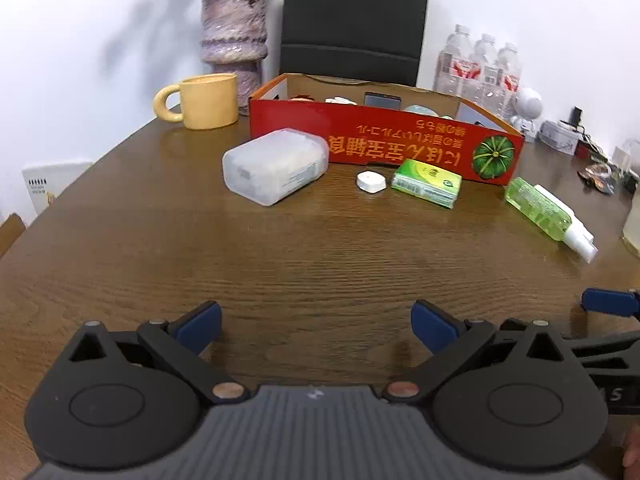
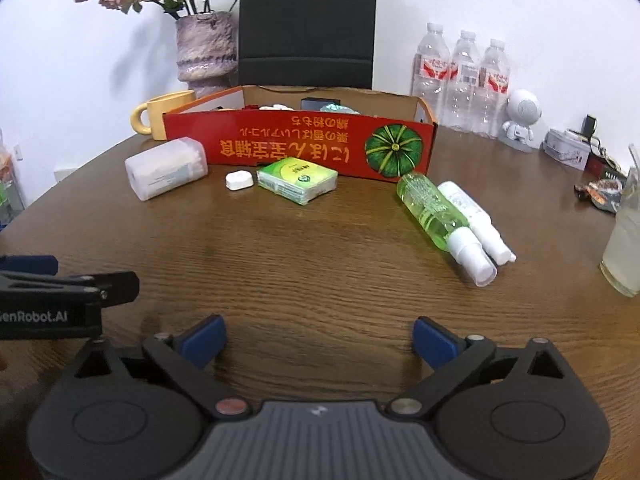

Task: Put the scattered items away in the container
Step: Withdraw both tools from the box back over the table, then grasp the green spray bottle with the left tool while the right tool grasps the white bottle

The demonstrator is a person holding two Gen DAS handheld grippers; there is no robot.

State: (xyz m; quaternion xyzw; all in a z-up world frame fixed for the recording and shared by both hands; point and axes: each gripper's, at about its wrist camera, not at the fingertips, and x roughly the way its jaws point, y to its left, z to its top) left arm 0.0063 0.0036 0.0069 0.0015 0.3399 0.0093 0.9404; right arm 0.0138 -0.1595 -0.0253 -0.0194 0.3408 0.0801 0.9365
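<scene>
A red cardboard box (image 1: 400, 144) (image 2: 296, 148) with a pumpkin picture stands at the far side of the wooden table, with several items inside. In front of it lie a translucent plastic case (image 1: 276, 166) (image 2: 166, 168), a small white square device (image 1: 371, 181) (image 2: 239, 180), a green tissue pack (image 1: 426, 183) (image 2: 298, 181), a green spray bottle (image 1: 538, 208) (image 2: 434, 212) and a white bottle (image 2: 476, 220) beside it. My left gripper (image 1: 316, 326) is open and empty near the table's front. My right gripper (image 2: 318, 340) is open and empty too, to the right of the left one.
A yellow mug (image 1: 200, 100) (image 2: 160, 116) and a purple vase (image 1: 234, 40) (image 2: 206, 50) stand left of the box. Water bottles (image 2: 460, 76), a white robot figure (image 2: 520, 120), small clutter and a glass (image 2: 626, 248) sit at the right. A black chair back (image 1: 352, 20) is behind the box.
</scene>
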